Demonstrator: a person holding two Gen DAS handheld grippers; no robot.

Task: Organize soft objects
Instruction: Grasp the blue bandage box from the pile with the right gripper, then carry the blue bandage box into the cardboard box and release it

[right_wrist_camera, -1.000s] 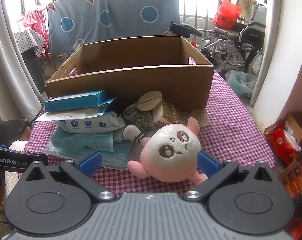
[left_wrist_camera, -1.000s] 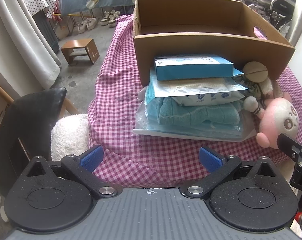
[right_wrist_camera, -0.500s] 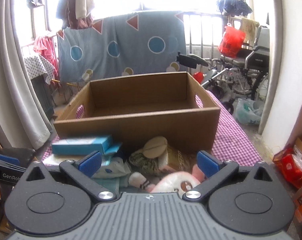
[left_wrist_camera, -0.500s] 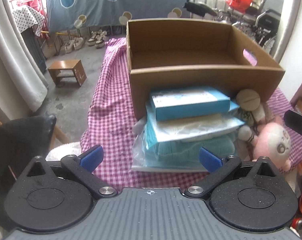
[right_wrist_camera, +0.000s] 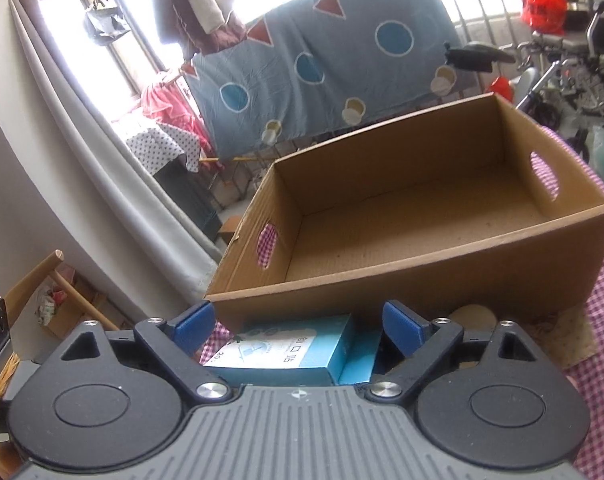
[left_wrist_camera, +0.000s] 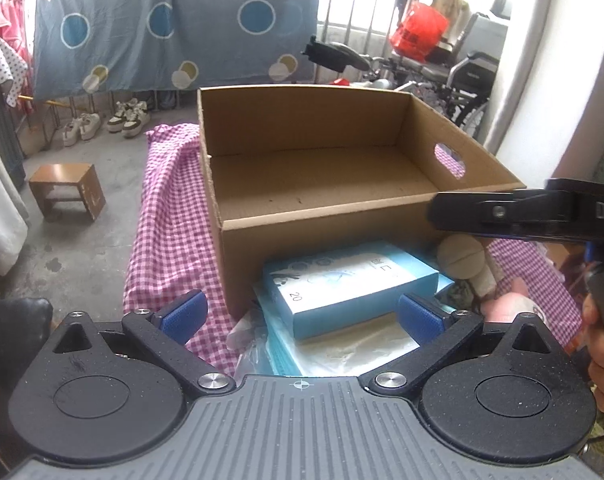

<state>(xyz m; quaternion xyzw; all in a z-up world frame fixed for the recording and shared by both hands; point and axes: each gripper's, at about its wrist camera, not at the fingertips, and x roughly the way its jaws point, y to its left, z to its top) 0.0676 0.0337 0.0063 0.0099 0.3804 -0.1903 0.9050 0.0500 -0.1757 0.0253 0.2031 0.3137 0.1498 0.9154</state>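
- Cardboard box (left_wrist_camera: 341, 216): open-topped, brown, empty, with an oval hand-hole in each end wall. It stands upright on the pink checked cloth.
- Blue carton (left_wrist_camera: 349, 290): flat, rectangular, light blue, with printed markings and the figure "20". It lies on top of the stack, just in front of the cardboard box's near wall.
- Clear packets (left_wrist_camera: 341, 344): flat soft packs in see-through wrap with blue edging, stacked under the blue carton.
- Pink plush toy (left_wrist_camera: 509, 304): lies to the right of the stack, mostly hidden.
- Beige round soft item (left_wrist_camera: 461, 256): sits against the near wall, between the stack and the pink plush toy.
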